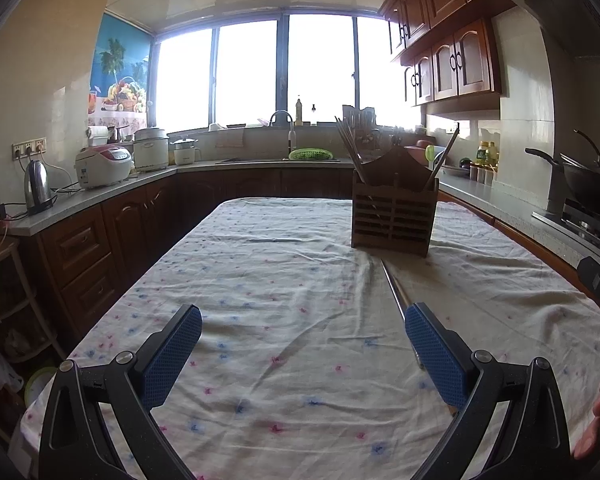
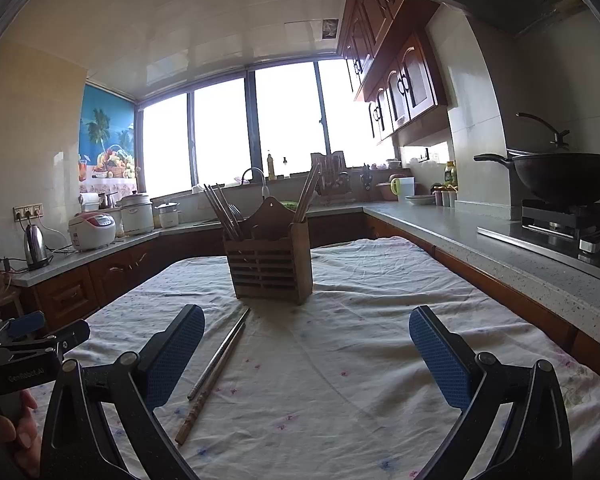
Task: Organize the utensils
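A brown wooden utensil holder (image 1: 394,216) (image 2: 269,266) stands on the cloth-covered table, with chopsticks (image 2: 222,210) leaning in its left slot and more in its right slot (image 2: 309,192). Two loose chopsticks (image 2: 214,368) lie on the cloth in front of the holder; in the left wrist view they (image 1: 396,290) run beside my right fingertip. My left gripper (image 1: 303,344) is open and empty above the cloth. My right gripper (image 2: 306,346) is open and empty, to the right of the loose chopsticks. The left gripper also shows at the right wrist view's left edge (image 2: 24,340).
The table carries a white flowered cloth (image 1: 284,280). Counters surround it: kettle (image 1: 38,186) and rice cooker (image 1: 102,166) at left, sink and faucet (image 1: 286,130) at the back, wok on a stove (image 2: 564,180) at right.
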`<action>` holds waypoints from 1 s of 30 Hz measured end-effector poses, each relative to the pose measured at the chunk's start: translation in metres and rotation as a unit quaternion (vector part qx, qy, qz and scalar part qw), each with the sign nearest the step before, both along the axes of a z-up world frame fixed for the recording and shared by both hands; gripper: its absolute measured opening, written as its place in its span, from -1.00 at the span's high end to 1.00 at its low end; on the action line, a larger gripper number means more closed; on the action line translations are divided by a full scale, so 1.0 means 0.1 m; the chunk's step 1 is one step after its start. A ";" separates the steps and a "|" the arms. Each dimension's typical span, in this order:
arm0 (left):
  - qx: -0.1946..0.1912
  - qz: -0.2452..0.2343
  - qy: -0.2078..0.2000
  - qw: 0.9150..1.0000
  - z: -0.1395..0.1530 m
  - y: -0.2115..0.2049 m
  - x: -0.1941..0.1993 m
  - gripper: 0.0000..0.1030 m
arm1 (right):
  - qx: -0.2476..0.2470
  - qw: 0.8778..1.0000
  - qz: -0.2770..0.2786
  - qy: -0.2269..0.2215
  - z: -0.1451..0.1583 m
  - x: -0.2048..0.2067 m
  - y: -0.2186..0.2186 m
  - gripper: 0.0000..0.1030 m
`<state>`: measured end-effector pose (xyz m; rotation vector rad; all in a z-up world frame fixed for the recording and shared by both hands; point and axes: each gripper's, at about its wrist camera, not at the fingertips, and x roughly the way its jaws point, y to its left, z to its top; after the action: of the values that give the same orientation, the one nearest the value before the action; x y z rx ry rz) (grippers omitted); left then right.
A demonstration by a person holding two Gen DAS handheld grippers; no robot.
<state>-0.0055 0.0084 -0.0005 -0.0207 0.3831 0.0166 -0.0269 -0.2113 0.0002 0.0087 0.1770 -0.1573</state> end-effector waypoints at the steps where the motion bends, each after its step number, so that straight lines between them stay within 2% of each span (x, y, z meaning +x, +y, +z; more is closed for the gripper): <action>1: 0.001 0.000 0.000 1.000 0.00 -0.01 0.00 -0.99 | 0.001 1.000 0.001 0.001 0.00 0.00 0.00 -1.00; 30: 0.013 -0.001 0.006 1.000 0.00 -0.06 -0.03 -0.99 | 0.006 1.000 0.009 0.006 -0.05 0.01 0.01 -1.00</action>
<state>-0.0083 0.0020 -0.0007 0.0045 0.3939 0.0198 -0.0261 -0.2100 -0.0049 0.0179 0.1897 -0.1377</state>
